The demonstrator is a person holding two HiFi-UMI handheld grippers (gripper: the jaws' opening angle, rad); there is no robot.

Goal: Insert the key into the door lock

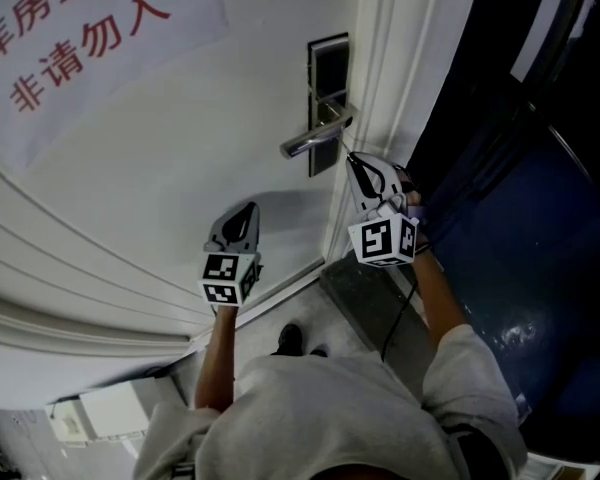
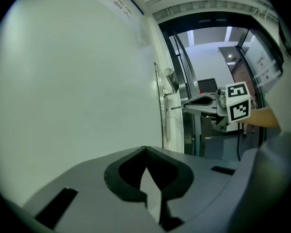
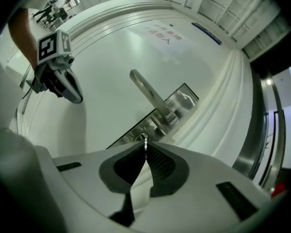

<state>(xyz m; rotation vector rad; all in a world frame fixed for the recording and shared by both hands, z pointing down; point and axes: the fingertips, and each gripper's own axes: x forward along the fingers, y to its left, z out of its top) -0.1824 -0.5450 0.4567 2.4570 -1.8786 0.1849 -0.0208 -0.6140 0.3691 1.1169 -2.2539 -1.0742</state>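
This looks like a doorway off a corridor in an office or public building, not a home. A wide white panelled door (image 1: 180, 148) carries a paper notice (image 1: 80, 38) printed in large red Chinese characters. It has a steel lever handle (image 1: 315, 140) on a tall metal lock plate (image 1: 328, 68) and sits in a moulded white door frame (image 1: 390, 58). To the right lies a glossy dark blue floor (image 1: 520, 268). Farther off are metal-framed glass panels (image 2: 184, 81) and a ceiling light (image 2: 228, 32).

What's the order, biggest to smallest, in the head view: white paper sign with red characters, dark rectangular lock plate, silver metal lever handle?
1. White paper sign with red characters, even cropped by the frame.
2. Dark rectangular lock plate.
3. Silver metal lever handle.
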